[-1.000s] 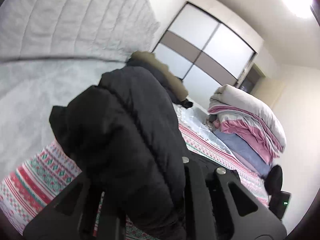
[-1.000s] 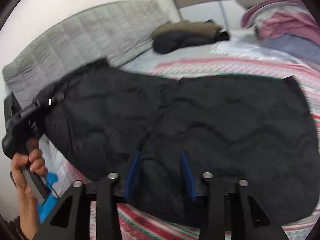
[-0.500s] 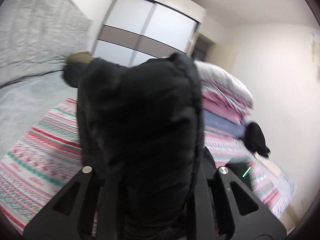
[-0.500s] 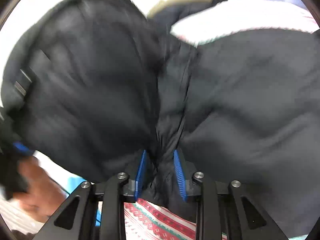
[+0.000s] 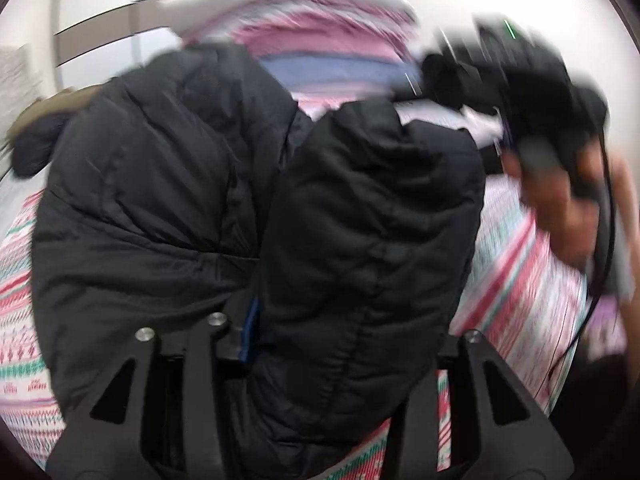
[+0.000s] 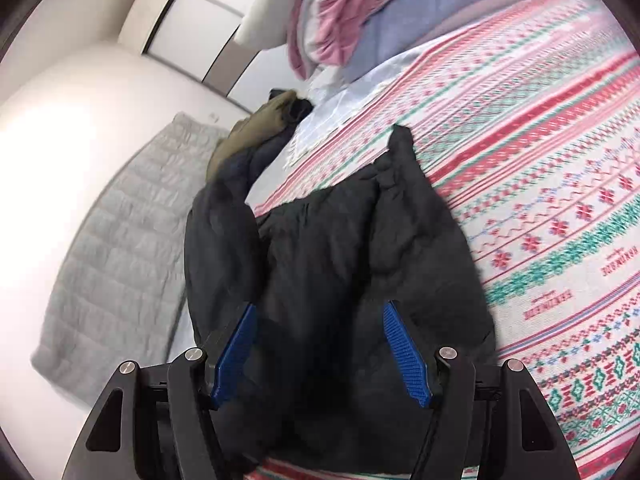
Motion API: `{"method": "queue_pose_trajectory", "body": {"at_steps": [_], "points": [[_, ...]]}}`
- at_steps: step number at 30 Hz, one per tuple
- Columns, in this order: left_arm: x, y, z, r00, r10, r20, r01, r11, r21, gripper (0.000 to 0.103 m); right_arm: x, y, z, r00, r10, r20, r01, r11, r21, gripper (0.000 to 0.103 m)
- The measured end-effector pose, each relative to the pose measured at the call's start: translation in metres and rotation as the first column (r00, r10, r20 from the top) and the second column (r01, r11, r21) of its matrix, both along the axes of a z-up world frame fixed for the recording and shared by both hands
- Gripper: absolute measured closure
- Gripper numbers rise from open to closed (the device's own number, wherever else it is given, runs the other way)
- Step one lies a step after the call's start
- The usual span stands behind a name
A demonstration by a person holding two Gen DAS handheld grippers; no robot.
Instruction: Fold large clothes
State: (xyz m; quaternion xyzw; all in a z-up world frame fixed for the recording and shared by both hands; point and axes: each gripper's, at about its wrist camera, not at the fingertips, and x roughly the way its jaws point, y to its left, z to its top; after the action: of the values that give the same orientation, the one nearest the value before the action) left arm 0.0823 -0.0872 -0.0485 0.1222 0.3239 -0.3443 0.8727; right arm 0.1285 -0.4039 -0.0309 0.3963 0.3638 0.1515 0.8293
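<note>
Left wrist view: your left gripper [image 5: 316, 320] is buried in the black puffer jacket [image 5: 168, 208]; a fold of it bunches between the fingers and drapes over them.
Left jaws: closed in on the jacket fabric, with only a sliver of one blue pad [image 5: 251, 330] visible at the left finger.
Jacket, left view: it fills the centre of the frame, raised in front of the lens, in two puffy lobes with a dark crease between them.
Bedspread [image 5: 18, 320]: red, green and white pattern, seen below and on both sides of the jacket.
Right gripper [image 5: 516, 80]: blurred, at upper right, held in your right hand [image 5: 568, 208]; you cannot tell its jaw state from this side.
Bedding stack [image 5: 320, 44]: pink, blue and white folded layers behind the jacket, blurred.

Right wrist view: your right gripper [image 6: 320, 344] hangs over the jacket [image 6: 340, 264] with its blue pads [image 6: 404, 348] spread wide.
Right jaws: well open, gripping nothing; jacket fabric lies between and beneath them.
Jacket, right view: it rests on the patterned bedspread [image 6: 560, 168], running away from the lens toward the far side of the bed.
Olive garment [image 6: 256, 128]: lies beyond the jacket's far end.
Grey quilted headboard [image 6: 116, 240]: to the left.
Folded bedding [image 6: 360, 12]: top of frame.
</note>
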Motion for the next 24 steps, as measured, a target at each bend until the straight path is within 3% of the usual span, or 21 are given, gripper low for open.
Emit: {"method": "queue_pose_trajectory", "body": {"at_steps": [4, 7, 14, 17, 20, 22, 24], "points": [[-0.008, -0.005, -0.002, 0.997, -0.075, 0.000, 0.075, 0.996, 0.053, 0.046, 0.007, 0.024, 0.002, 0.999, 0.044, 0.012, -0.044, 0.998, 0.054, 0.031], [-0.015, 0.001, 0.010, 0.989, -0.138, -0.054, 0.138, 0.990, 0.002, 0.028, 0.011, 0.035, 0.001, 0.995, 0.095, -0.017, -0.095, 0.995, 0.028, 0.029], [-0.042, 0.037, 0.046, 0.976, -0.203, -0.078, 0.196, 0.977, -0.085, 0.026, 0.018, 0.070, 0.002, 0.988, 0.144, -0.047, -0.146, 0.989, -0.039, 0.028], [-0.045, 0.070, 0.067, 0.988, -0.151, -0.044, 0.143, 0.979, -0.145, 0.017, 0.009, 0.074, 0.001, 0.987, 0.156, -0.044, -0.158, 0.986, -0.055, 0.028], [-0.038, 0.101, 0.075, 1.000, -0.012, -0.024, 0.008, 0.983, -0.183, 0.014, 0.005, 0.075, 0.005, 0.985, 0.165, -0.039, -0.168, 0.983, -0.075, 0.028], [-0.030, 0.116, 0.071, 0.996, 0.086, -0.037, -0.091, 0.978, -0.188, 0.013, 0.007, 0.076, 0.008, 0.984, 0.171, -0.043, -0.174, 0.981, -0.086, 0.028], [-0.007, 0.135, 0.055, 0.977, 0.203, -0.070, -0.213, 0.961, -0.174, 0.014, 0.009, 0.080, 0.009, 0.983, 0.173, -0.053, -0.178, 0.979, -0.101, 0.027]]}}
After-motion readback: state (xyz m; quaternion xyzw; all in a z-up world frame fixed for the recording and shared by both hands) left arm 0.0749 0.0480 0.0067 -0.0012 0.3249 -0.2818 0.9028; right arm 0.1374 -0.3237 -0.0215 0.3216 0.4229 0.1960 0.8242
